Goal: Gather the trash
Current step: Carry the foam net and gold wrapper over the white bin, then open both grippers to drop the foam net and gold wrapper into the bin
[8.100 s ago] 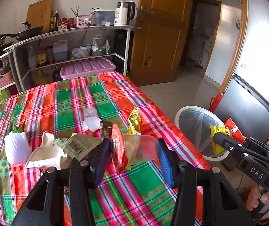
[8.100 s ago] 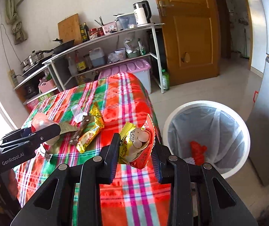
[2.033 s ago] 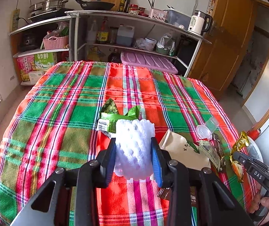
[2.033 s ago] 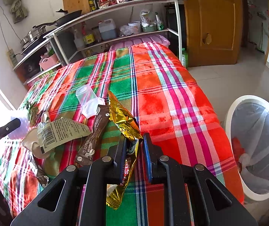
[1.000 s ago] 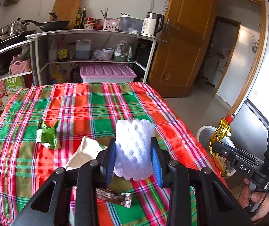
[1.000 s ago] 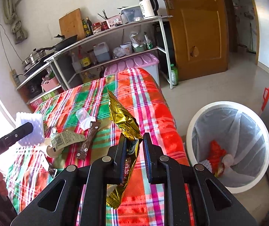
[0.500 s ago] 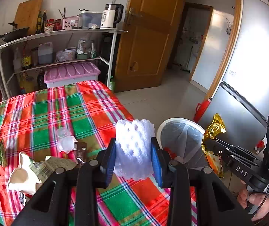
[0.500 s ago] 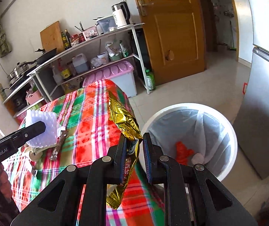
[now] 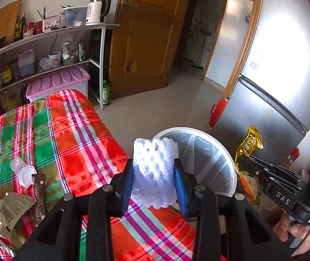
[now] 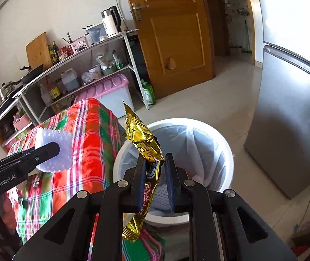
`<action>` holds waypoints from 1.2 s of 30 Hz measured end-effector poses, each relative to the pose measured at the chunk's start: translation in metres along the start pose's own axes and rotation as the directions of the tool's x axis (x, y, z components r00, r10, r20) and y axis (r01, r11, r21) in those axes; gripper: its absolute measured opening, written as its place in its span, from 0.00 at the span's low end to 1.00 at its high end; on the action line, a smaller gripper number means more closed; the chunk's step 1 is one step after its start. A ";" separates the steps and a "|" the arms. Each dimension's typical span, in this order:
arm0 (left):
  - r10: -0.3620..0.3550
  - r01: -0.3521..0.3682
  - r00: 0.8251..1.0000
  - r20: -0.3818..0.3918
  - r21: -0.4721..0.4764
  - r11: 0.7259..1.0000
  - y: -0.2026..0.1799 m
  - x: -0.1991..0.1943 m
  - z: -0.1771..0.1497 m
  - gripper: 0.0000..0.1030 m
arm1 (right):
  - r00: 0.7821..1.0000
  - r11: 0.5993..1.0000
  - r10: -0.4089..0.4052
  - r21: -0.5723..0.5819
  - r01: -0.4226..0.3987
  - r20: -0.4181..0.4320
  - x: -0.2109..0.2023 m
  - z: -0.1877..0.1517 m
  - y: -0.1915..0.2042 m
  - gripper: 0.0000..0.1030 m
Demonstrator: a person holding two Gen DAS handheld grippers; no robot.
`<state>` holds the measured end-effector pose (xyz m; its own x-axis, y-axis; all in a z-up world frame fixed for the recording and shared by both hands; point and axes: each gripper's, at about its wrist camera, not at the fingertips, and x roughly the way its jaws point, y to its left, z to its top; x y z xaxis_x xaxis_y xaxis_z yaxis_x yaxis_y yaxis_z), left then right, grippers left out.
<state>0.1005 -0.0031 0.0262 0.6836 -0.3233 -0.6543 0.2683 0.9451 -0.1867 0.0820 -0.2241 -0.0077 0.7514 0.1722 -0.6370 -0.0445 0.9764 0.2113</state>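
Now that both hands have swung away from the littered middle of the plaid table point(image 9: 52, 130) toward its corner, the white bin point(image 10: 224, 152) sits right ahead, so dropping looks like the next step. The left gripper point(image 9: 154, 179) pinches a white foam net point(image 9: 155, 169) just short of the bin's rim, while the right gripper point(image 10: 155, 174) is pressed together on a gold foil wrapper point(image 10: 143, 139) that seems to hang over the bin's near edge, though the lens distortion makes that hard to judge. Several wrappers point(image 9: 7, 206) remain on the cloth. Readable writing: "GenRobot.AI" on the left tool, "DAS" on the right; the wrapper's print is too small to read.
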 end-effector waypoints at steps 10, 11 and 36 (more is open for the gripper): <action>0.061 -0.059 0.998 -0.033 0.072 0.996 -0.035 0.034 -0.004 0.37 | 0.996 0.999 -0.043 0.008 0.044 -0.072 0.029 -0.004 -0.031 0.17; 0.065 -0.062 0.997 -0.035 0.082 0.995 -0.038 0.037 -0.005 0.37 | 0.996 0.999 -0.046 0.008 0.047 -0.083 0.034 -0.005 -0.033 0.17; 0.069 -0.065 0.994 -0.087 0.043 0.997 -0.035 0.057 -0.007 0.65 | 0.985 0.996 -0.074 0.030 0.080 -0.153 0.064 -0.013 -0.054 0.47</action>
<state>0.1252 -0.0544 -0.0096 0.6389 -0.2522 -0.7268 0.2520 0.9612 -0.1121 0.1237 -0.2645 -0.0697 0.6428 0.1169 -0.7570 0.0357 0.9826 0.1820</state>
